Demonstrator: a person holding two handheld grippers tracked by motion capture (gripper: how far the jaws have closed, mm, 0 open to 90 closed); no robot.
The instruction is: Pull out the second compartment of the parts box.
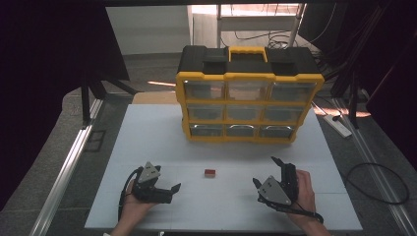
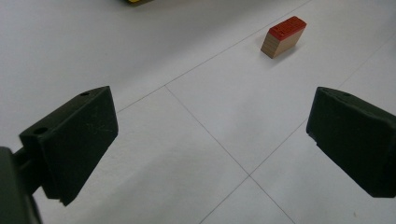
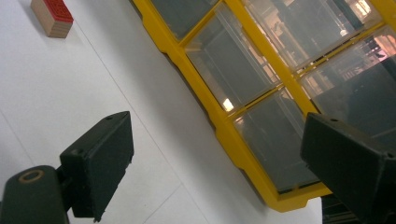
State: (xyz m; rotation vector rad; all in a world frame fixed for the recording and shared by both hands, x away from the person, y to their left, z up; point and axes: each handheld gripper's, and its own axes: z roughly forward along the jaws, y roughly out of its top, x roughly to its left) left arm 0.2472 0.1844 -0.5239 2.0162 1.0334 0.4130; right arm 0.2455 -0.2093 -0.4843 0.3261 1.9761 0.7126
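**The block is waiting between your two grippers**

You are holding a gripper in each hand, low over the white table [image 1: 147, 147]. Both are standing wide open, and both are holding nothing.

The small block [image 1: 210, 172] is lying on the table, out in the open, about midway between your hands. It is wooden with a red top. It is sitting well apart from the yellow box [image 1: 248, 101] of drawers at the back.

Your left gripper [image 1: 169, 189] is pointing to the right, toward the middle of the table. From it, the block is lying ahead and a bit off to the right side, as the left gripper view is showing [image 2: 284, 37]. The block is not yet between the jaws.

Your right gripper [image 1: 265, 171] is pointing away from you, at the box. In the right gripper view the block [image 3: 51, 16] is sitting far off at the top left corner, so this gripper is not aiming at it.

The block looks a little nearer to your left gripper, and that one is already facing it. In the left gripper view its long side is running slantwise, up and to the right. So I think you would need to turn the left gripper a little before closing on it.
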